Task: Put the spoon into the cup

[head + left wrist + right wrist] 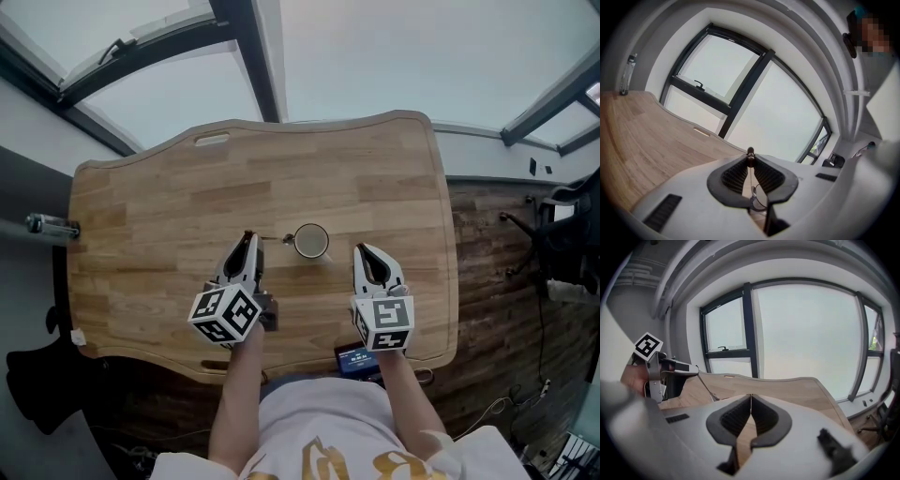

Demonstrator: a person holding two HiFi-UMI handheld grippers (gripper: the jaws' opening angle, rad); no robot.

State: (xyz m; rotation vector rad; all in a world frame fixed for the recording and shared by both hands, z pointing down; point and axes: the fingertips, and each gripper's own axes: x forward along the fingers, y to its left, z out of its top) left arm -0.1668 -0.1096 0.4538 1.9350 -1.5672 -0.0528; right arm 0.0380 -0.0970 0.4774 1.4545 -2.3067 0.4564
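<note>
A small cup (310,241) stands upright near the middle of the wooden table (169,216). My left gripper (249,238) is just left of it and shut on the thin metal spoon (276,238), whose far end reaches toward the cup's left rim. In the left gripper view the pads pinch the spoon's handle (750,159) at the fingertips, and the rest of the spoon hangs down behind them. My right gripper (364,251) hovers to the right of the cup, shut and empty, its fingertips meeting (751,397). The right gripper view shows the left gripper (661,371) with the spoon (705,386) slanting down.
A bottle (52,225) lies at the table's left edge. A small device with a lit screen (356,359) sits at the near edge by the person's body. A chair (562,234) stands to the right. Large windows lie beyond the far edge.
</note>
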